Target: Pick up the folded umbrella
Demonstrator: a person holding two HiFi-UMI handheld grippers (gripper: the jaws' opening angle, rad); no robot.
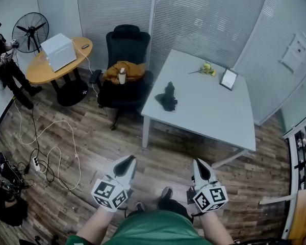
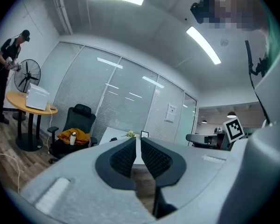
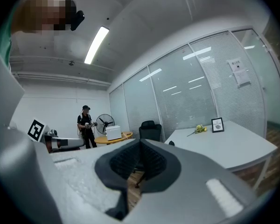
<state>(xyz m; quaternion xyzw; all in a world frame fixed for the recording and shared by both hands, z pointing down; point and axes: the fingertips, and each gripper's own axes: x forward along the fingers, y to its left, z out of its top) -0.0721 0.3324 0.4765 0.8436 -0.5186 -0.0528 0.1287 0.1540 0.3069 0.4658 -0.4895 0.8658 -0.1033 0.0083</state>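
Observation:
The folded umbrella is a black bundle lying on the left part of the grey table, well ahead of me. In the right gripper view it is only a small dark shape at the table's near edge. My left gripper and my right gripper hang low over the wooden floor, side by side and far short of the table. Both point level toward the table. Each has its jaws together with nothing between them.
A black office chair with an orange garment and a white bottle stands left of the table. Yellow flowers and a picture frame lie at the table's far side. A round wooden table, fan, person and floor cables are at left.

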